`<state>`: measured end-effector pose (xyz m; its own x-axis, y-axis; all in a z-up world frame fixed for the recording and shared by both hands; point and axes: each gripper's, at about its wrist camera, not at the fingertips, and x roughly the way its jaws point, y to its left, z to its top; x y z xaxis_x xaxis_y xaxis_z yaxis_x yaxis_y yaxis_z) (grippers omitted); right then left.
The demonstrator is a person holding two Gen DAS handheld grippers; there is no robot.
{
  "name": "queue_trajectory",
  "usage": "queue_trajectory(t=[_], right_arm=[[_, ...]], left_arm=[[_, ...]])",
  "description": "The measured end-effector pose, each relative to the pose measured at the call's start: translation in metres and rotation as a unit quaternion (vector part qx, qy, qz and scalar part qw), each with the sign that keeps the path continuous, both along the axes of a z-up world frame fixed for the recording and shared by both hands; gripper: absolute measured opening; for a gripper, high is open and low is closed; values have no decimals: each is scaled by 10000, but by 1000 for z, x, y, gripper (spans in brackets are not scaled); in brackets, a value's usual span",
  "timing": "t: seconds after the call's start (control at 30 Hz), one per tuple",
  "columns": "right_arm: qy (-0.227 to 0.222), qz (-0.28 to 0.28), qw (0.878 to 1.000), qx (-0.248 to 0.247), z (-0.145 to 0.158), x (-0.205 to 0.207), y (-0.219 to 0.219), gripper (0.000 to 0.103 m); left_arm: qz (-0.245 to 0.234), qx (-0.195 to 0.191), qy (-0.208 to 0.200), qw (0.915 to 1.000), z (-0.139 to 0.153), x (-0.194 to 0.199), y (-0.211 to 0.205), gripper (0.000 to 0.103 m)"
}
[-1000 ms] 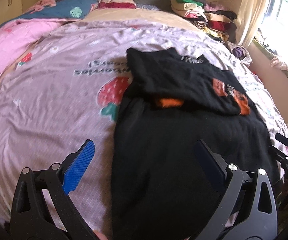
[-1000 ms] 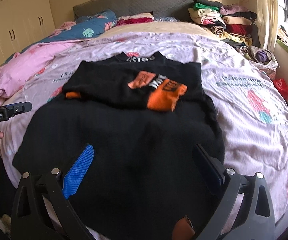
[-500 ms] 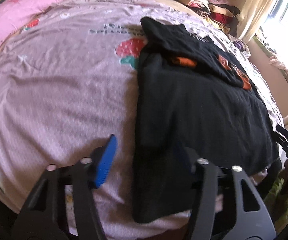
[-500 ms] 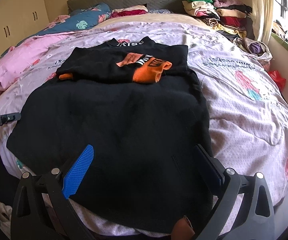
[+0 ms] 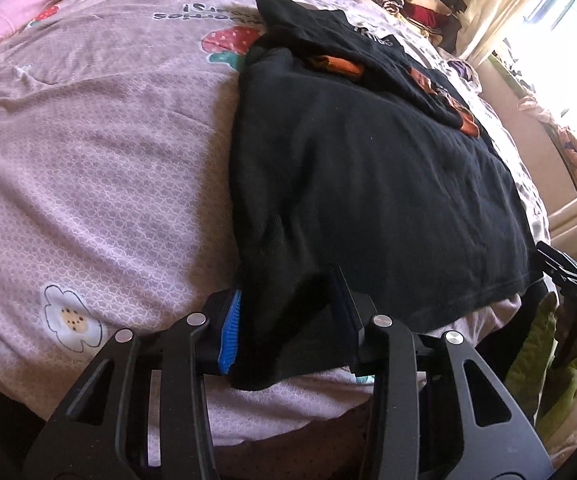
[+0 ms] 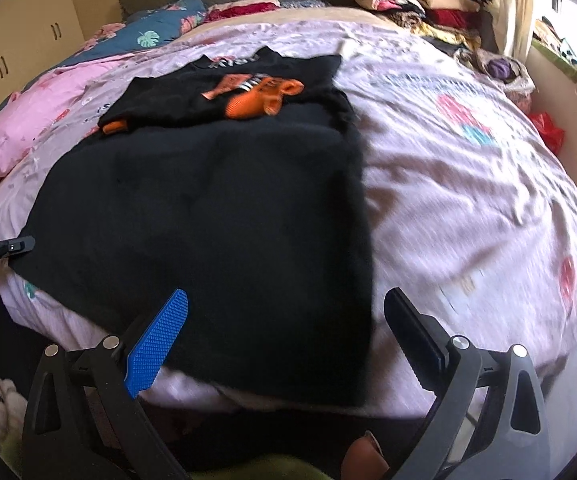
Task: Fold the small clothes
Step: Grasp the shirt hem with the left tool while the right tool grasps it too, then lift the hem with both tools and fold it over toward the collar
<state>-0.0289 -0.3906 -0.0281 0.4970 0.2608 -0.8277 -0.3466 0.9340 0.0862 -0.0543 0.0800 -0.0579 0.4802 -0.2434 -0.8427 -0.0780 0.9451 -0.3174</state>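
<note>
Two layers of soft, limp black garment [image 5: 368, 184] spread on bed [image 5: 100, 168], hem draping over edge. Left gripper [image 5: 286, 320] closing on near-left hem corner, cloth bunched between pads. Right gripper [image 6: 284, 344] wide open, empty, straddling near-right corner. Best taken by both hem corners.

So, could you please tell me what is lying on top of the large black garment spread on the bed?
A smaller folded black top with orange print lies on the far end of the large black garment. What its folds cover cannot be seen.
</note>
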Motion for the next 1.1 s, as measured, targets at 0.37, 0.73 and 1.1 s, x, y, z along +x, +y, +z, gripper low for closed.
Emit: queue_trajectory(t=[0.37,0.73,1.1], right_arm=[[381,10,9993,12,-10,-2,-17,32],[-221,544,9913,1177,37,-8,-20,9],[-1269,87,9771,1704,96,13,-36,9]], left_arm=[[51,1,25,10000,-3,-1,0,31],[155,-104,-214,9996,12,-3,8,3],[409,-400,-978,9936,70,6,30,2]])
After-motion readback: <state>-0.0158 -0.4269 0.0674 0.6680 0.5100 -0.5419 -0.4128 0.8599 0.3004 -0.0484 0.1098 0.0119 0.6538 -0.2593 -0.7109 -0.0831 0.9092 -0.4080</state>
